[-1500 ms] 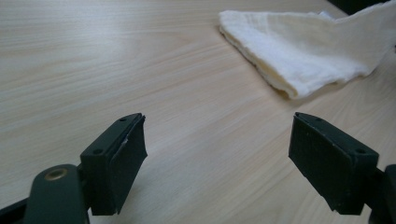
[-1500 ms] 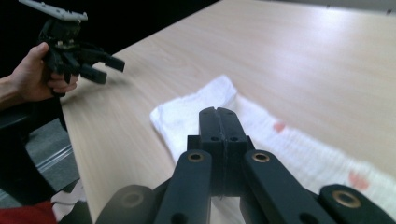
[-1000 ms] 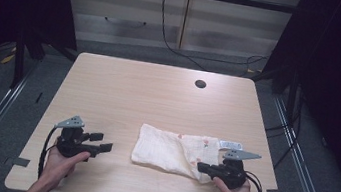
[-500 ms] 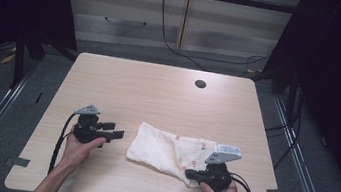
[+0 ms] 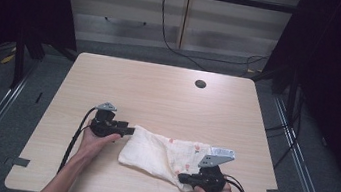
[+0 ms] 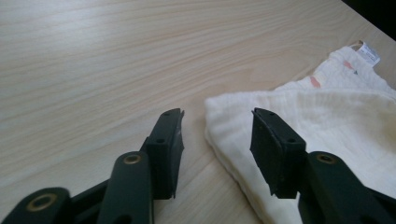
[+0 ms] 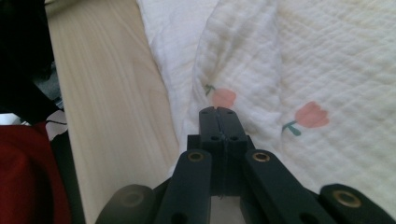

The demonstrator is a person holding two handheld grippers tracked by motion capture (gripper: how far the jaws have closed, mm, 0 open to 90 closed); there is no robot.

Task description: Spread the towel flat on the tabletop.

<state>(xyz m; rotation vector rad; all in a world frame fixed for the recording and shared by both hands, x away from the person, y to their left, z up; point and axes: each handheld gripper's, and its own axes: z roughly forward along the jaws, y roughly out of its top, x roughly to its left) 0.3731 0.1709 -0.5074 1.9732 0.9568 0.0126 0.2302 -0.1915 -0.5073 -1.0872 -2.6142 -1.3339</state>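
Wooden table [image 5: 158, 94] carries folded cloth [image 5: 160, 152] near front edge. I keep right gripper [image 5: 186, 179] pinched on its corner as anchor; left gripper [image 6: 217, 135], jaws just closing, straddles opposite edge, unclamped.

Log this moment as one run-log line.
left claw: closing, astride cloth corner, not gripping | right claw: shut on cloth edge | cloth: crumpled flat on table

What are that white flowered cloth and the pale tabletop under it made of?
The white crinkled cloth with pink tulips looks like soft cotton gauze: matte, with a fine puckered weave and a sewn tag at one corner. The pale rectangular tabletop looks like light wood or a wood-grain laminate, smooth with a slight sheen; which one cannot be told.
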